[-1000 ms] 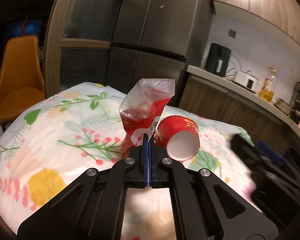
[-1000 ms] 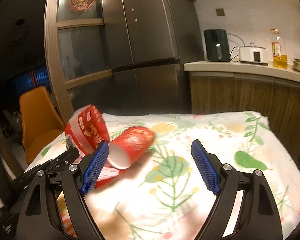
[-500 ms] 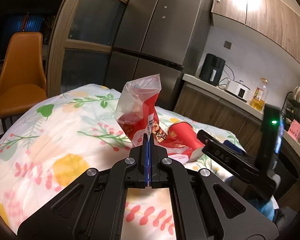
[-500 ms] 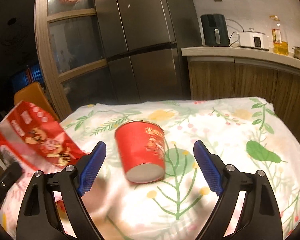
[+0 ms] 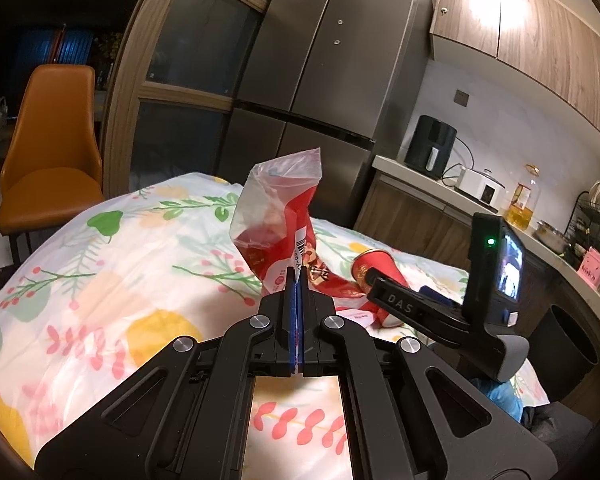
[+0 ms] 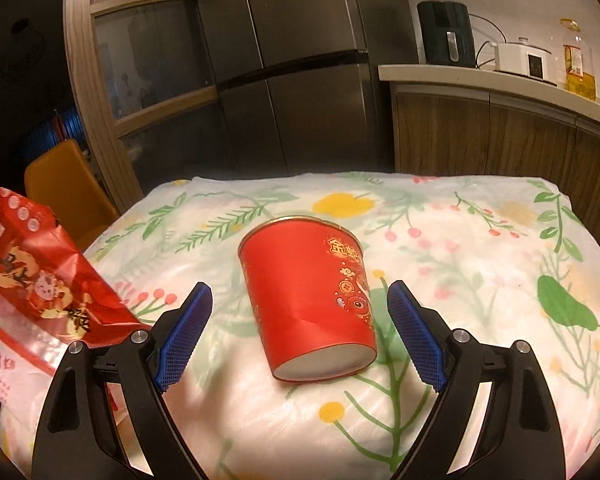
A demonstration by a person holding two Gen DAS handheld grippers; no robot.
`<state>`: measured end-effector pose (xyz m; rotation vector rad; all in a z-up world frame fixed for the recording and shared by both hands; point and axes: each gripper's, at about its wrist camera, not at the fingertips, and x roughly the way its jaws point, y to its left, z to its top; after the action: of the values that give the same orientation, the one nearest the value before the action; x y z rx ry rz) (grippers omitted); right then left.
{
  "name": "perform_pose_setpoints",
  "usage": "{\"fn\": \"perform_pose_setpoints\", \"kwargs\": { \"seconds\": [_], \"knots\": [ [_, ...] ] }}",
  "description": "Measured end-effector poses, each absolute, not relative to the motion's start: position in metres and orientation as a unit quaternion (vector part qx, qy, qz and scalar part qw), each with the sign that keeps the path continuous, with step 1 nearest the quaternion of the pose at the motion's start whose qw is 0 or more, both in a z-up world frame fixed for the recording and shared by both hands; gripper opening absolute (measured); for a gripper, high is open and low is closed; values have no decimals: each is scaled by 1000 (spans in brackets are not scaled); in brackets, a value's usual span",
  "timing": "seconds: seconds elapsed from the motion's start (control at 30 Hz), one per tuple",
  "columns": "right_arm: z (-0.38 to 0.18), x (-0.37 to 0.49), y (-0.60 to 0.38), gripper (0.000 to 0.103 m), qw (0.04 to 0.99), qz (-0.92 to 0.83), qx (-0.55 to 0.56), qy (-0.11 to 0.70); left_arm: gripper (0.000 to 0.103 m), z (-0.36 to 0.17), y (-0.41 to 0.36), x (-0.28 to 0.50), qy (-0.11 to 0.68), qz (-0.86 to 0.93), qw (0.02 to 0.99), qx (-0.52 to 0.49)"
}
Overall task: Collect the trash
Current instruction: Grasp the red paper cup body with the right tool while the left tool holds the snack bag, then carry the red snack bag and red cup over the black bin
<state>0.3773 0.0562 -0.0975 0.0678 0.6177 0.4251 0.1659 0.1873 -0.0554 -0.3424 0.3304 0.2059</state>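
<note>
My left gripper [image 5: 296, 280] is shut on a red and clear snack bag [image 5: 278, 216] and holds it upright above the floral tablecloth [image 5: 100, 272]. The bag also shows at the left edge of the right wrist view [image 6: 32, 280]. A red paper cup [image 6: 308, 300] lies on its side on the cloth, base towards me. My right gripper [image 6: 300, 328] is open, its blue pads on either side of the cup, not touching it. In the left wrist view the cup [image 5: 374, 268] lies partly behind the right gripper's body [image 5: 440, 312].
An orange chair [image 5: 52, 152] stands left of the table. A steel fridge [image 5: 320, 60] is behind it. A counter [image 5: 460, 196] with appliances and an oil bottle runs along the right. A dark bin [image 5: 568, 340] stands on the floor at the right.
My left gripper lifted the bag and drew back to the left. My right gripper swung round to face the cup and closed in until its pads flank it.
</note>
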Motion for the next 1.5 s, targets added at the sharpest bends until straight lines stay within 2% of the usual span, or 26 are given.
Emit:
{"fn": "perform_pose_setpoints", "kwargs": {
  "seconds": [0.1, 0.27, 0.3, 0.5, 1.1, 1.5],
  "knots": [
    [-100, 380, 57, 86, 927, 208, 32, 310, 0, -56, 187, 166, 165, 102, 967, -167],
    [-107, 388, 58, 75, 921, 200, 36, 332, 0, -56, 189, 164, 166, 105, 966, -168],
    [-108, 389, 59, 69, 920, 200, 35, 335, 0, -56, 188, 163, 166, 106, 966, -168],
    [-103, 382, 57, 63, 927, 202, 33, 316, 0, -56, 189, 161, 168, 111, 965, -167],
    [-56, 335, -3, 62, 948, 188, 56, 250, 0, -29, 162, 154, 148, 92, 972, -155],
    [-20, 294, -96, 62, 967, 136, 80, 200, 0, 1, 93, 162, 133, 36, 982, -126]
  ]
}}
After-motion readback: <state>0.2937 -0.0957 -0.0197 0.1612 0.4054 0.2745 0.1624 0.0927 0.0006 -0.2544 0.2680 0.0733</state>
